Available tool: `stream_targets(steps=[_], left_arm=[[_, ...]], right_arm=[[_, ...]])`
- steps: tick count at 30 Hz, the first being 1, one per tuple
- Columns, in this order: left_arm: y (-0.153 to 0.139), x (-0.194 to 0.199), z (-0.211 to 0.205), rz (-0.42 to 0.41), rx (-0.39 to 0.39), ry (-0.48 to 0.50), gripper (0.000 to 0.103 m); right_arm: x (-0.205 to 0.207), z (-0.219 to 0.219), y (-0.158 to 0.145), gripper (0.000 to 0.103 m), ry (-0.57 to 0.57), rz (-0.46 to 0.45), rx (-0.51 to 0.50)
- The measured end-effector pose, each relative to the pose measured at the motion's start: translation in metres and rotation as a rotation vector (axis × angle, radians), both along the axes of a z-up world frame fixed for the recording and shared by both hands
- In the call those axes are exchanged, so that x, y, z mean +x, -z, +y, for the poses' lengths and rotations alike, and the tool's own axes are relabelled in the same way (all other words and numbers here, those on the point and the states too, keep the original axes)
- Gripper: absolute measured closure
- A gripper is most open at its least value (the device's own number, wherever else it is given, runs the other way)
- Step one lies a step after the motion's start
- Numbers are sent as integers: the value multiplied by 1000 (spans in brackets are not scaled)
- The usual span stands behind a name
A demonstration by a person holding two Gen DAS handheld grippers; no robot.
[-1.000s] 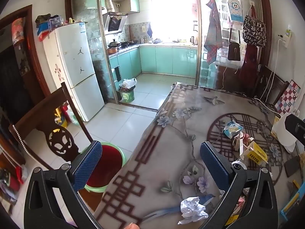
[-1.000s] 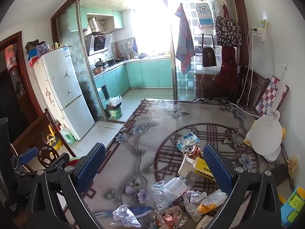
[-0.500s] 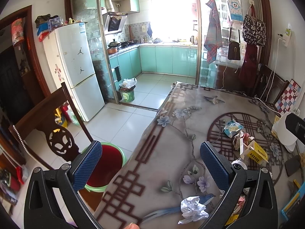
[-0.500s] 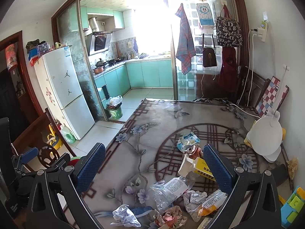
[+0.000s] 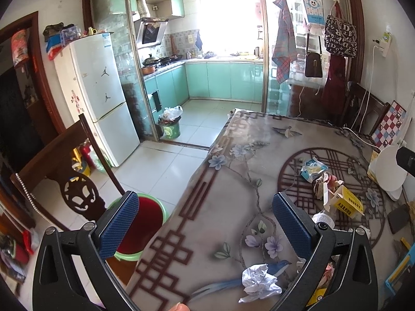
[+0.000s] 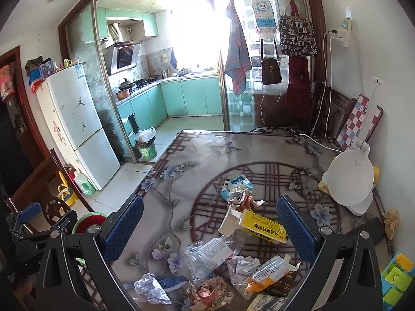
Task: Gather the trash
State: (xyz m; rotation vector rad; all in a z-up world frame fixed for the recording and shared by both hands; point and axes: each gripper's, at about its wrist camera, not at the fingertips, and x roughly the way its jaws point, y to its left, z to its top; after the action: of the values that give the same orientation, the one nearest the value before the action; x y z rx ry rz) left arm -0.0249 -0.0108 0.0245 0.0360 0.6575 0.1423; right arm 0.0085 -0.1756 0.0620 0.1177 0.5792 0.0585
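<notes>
Trash lies scattered on the flower-patterned table (image 6: pixel 181 181). A crumpled white paper ball (image 5: pixel 259 282) (image 6: pixel 150 289) sits near the front edge. A crushed clear plastic bottle (image 6: pixel 212 254), a yellow carton (image 6: pixel 262 226) (image 5: pixel 347 203), a blue-white snack wrapper (image 6: pixel 236 185) (image 5: pixel 312 168) and an orange-white packet (image 6: pixel 267 276) lie further right. My left gripper (image 5: pixel 207 228) is open above the table's left edge, holding nothing. My right gripper (image 6: pixel 210 229) is open above the bottle and carton, empty. A green bin with a red liner (image 5: pixel 141 225) (image 6: pixel 89 223) stands on the floor left of the table.
A dark wooden chair (image 5: pixel 75 181) stands beside the bin. A white desk fan (image 6: pixel 350 178) and a dark flat object (image 6: pixel 368 229) occupy the table's right side. A white fridge (image 5: pixel 98 96) and a second small green bin (image 5: pixel 170 127) are further back on the tiled floor.
</notes>
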Motion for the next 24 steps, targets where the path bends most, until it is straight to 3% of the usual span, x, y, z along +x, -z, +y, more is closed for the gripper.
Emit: stream_targets(steps=[3, 5, 6, 8, 12, 15, 18, 21, 22, 23, 24], left_arm=[[8, 2, -4, 31, -24, 40, 0], [16, 4, -6, 56, -45, 63, 0], [19, 4, -7, 67, -58, 76, 0], [27, 5, -7, 87, -83, 105, 0], [46, 5, -4, 147, -129, 146, 0], [61, 3, -6, 199, -137, 178, 1], [71, -2, -6, 237, -145, 216, 5], [80, -2, -10, 291, -153, 248, 21], [85, -2, -12, 314, -153, 257, 24], [90, -1, -14, 336, -153, 269, 24], [96, -1, -15, 353, -150, 277, 24]], right_arm=[[10, -12, 15, 0, -35, 48, 10], [23, -21, 33, 0, -55, 118, 66], [26, -21, 44, 0, -60, 194, 90], [37, -26, 72, 0, -65, 288, 132], [72, -30, 133, 0, -61, 388, 233], [95, -34, 182, 1, -4, 548, 324], [111, -29, 222, 1, 8, 652, 397], [122, -21, 246, 5, 5, 703, 400], [123, -18, 246, 15, 3, 688, 380], [124, -15, 243, 42, 0, 682, 371], [126, -15, 245, 54, -11, 680, 384]])
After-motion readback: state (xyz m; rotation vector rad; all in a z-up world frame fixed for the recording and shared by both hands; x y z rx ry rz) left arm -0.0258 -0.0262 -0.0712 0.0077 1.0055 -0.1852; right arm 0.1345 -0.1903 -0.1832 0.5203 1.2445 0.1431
